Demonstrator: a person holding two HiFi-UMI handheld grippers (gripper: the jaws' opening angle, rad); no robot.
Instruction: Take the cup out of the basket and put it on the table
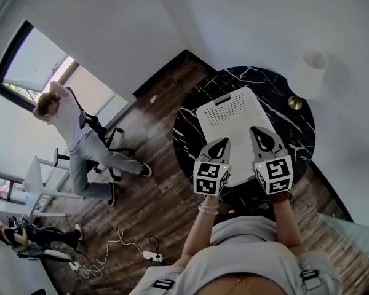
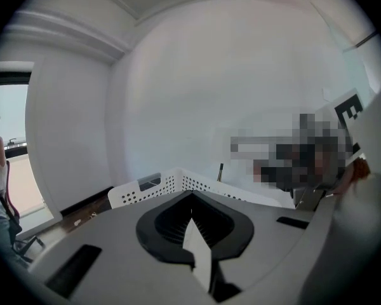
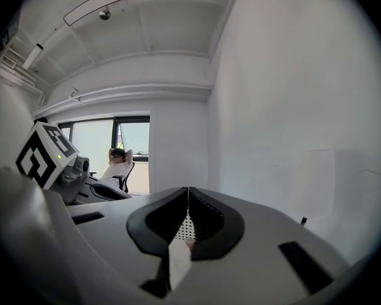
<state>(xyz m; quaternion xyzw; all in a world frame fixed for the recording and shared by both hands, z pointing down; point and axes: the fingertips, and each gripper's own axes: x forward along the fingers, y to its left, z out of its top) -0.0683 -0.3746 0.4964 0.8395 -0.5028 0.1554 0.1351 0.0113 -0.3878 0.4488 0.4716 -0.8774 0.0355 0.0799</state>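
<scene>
Closest to the head camera is the person's grey-clad torso (image 1: 246, 251), both forearms reaching forward over the edge of the furniture. Under everything runs the dark wooden plank floor (image 1: 160, 208). On it stands the round black marble counter (image 1: 277, 97), veined with white and set close to the pale wall.

Near the counter's middle sits the white perforated plastic basket (image 1: 230, 106), rectangular with rows of small holes along its rim; its corner also shows in the left gripper view (image 2: 159, 186). The cup cannot be made out in any view, so whether it lies inside the basket is not visible from here.

At the counter's far right edge stands a white-shaded lamp on a brass base (image 1: 307, 74), well apart from the basket.

Off to the left, a seated person in a white shirt (image 1: 74, 134) leans back in an office chair by the window, hands behind the head.

The left tool (image 1: 221, 141) hovers over the basket's near left corner; its own view shows the black pads (image 2: 191, 199) pressed together with nothing between them. The right tool (image 1: 258, 133) hangs beside it over the basket's near right side, likewise closed tip to tip (image 3: 188, 192) and empty, with only a sliver of the perforated plastic showing behind the pads.

A white power strip with its cable (image 1: 152, 255) lies on the floor.
</scene>
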